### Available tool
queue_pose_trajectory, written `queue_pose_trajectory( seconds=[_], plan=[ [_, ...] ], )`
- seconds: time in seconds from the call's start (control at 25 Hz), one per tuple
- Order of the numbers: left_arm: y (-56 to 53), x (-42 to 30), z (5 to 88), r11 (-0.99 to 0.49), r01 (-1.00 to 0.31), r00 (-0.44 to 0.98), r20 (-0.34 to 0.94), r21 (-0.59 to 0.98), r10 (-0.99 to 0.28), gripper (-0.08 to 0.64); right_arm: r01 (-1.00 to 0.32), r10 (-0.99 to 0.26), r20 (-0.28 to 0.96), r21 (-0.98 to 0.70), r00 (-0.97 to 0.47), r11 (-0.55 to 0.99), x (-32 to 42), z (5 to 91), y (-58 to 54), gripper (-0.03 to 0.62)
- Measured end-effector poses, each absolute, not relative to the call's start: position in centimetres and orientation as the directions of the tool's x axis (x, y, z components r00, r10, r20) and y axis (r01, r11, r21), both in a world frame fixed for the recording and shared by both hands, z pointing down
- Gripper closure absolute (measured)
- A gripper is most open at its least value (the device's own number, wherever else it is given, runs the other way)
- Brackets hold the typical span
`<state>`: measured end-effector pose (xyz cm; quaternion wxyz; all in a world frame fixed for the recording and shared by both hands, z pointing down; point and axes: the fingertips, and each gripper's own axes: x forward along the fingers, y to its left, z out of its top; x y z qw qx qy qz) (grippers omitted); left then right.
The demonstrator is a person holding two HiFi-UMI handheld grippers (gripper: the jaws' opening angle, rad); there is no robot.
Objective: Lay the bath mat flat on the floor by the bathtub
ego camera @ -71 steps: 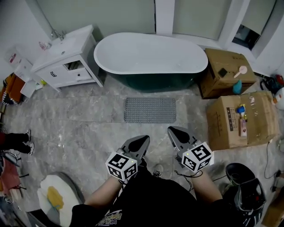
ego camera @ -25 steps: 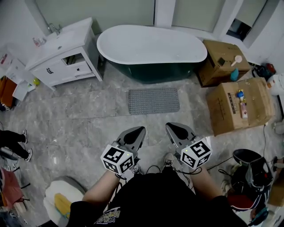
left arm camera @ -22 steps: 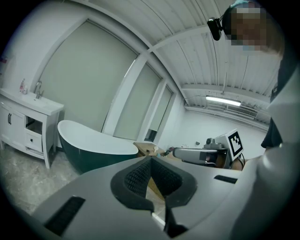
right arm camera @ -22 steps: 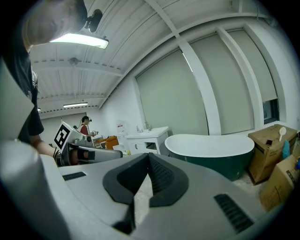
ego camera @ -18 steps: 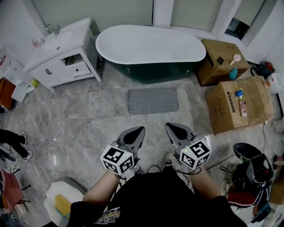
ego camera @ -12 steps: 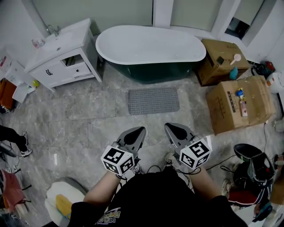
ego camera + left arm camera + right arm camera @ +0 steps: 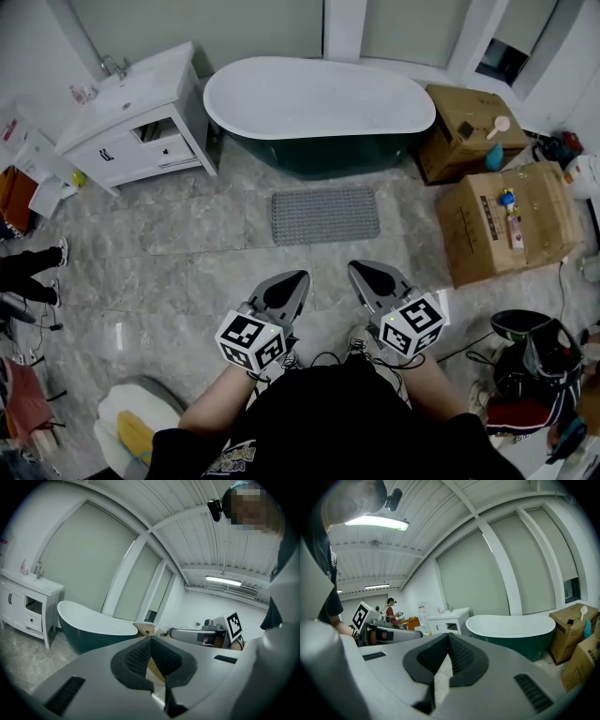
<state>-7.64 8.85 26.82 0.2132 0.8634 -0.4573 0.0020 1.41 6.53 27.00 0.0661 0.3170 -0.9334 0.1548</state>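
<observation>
A grey textured bath mat (image 7: 325, 216) lies flat on the marble floor just in front of the white, dark-green-sided bathtub (image 7: 319, 103). Both grippers hang well back from the mat, near my body. My left gripper (image 7: 294, 280) is shut with nothing in it; its tips meet in the left gripper view (image 7: 151, 639). My right gripper (image 7: 361, 272) is shut and empty too, tips together in the right gripper view (image 7: 448, 635). The bathtub shows in the left gripper view (image 7: 89, 627) and in the right gripper view (image 7: 511, 632).
A white vanity cabinet (image 7: 131, 122) stands left of the tub. Cardboard boxes (image 7: 506, 225) with small items sit at the right. A dark bin (image 7: 530, 361) is at lower right, a round white object (image 7: 122, 427) at lower left. A person's legs (image 7: 33, 272) show at the left edge.
Both grippers have stayed where they were, shut. The person's legs at the left edge have shifted.
</observation>
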Motion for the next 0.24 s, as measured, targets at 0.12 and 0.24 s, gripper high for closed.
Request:
queue_pose_trajectory(
  seconds=[0.12, 0.24],
  plan=[
    [9.01, -7.59, 26.75, -0.491, -0.791, 0.581, 0.196, 0.365, -0.790, 0.545, -0.614, -0.573, 0.221, -0.244, -0.789, 0.751, 1.53, 26.90, 6.74, 0.575],
    [9.28, -7.53, 26.67, -0.495, -0.789, 0.583, 0.192, 0.364, -0.789, 0.545, -0.616, -0.575, 0.222, -0.238, -0.787, 0.751, 1.64, 26.87, 7.02, 0.577]
  ],
)
